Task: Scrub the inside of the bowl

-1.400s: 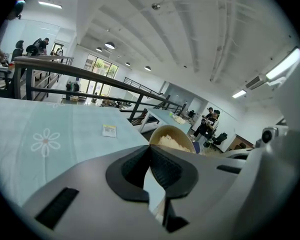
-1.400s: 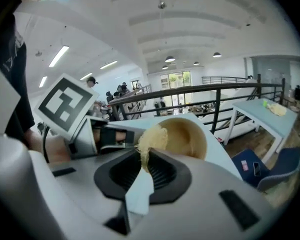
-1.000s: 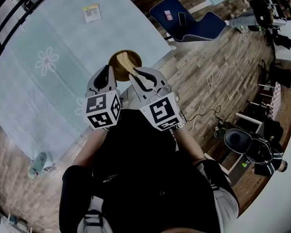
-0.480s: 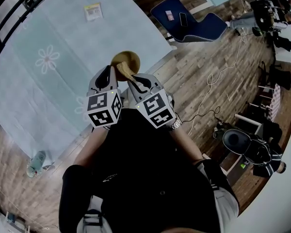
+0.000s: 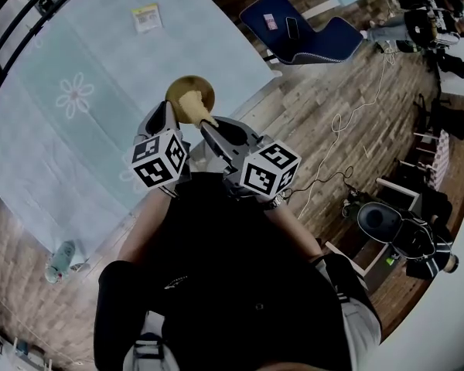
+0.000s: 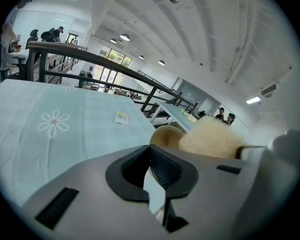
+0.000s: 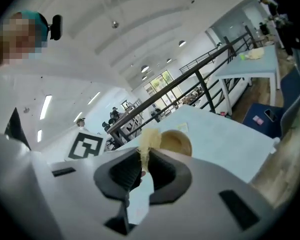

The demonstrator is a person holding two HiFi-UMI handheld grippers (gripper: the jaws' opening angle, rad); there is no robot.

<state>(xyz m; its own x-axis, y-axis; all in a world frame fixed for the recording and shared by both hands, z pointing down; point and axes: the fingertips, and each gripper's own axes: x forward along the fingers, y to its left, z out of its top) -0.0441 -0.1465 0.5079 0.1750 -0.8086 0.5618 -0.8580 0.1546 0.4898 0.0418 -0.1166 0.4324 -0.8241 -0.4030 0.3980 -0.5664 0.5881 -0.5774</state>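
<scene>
While your left gripper [image 5: 165, 120] pinches the bowl [image 5: 182, 90] by its rim, your right gripper [image 5: 210, 132] clamps a sponge [image 5: 194, 105]; flowered tablecloth [image 5: 77, 45] lies ahead, wood floor [image 5: 317, 114] rightward.

Large open-plan workspace, cloth-covered tables [image 5: 100, 45], wood floor [image 5: 325, 114], black railing [image 6: 90, 58], ceiling lights [image 6: 124, 37], people at far desks [image 5: 421, 18]

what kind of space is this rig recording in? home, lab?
Likely an open-plan office or lab hall, not a home: a long metal railing like a mezzanine's, rows of ceiling lights, and loose cable on the wood floor.
</scene>
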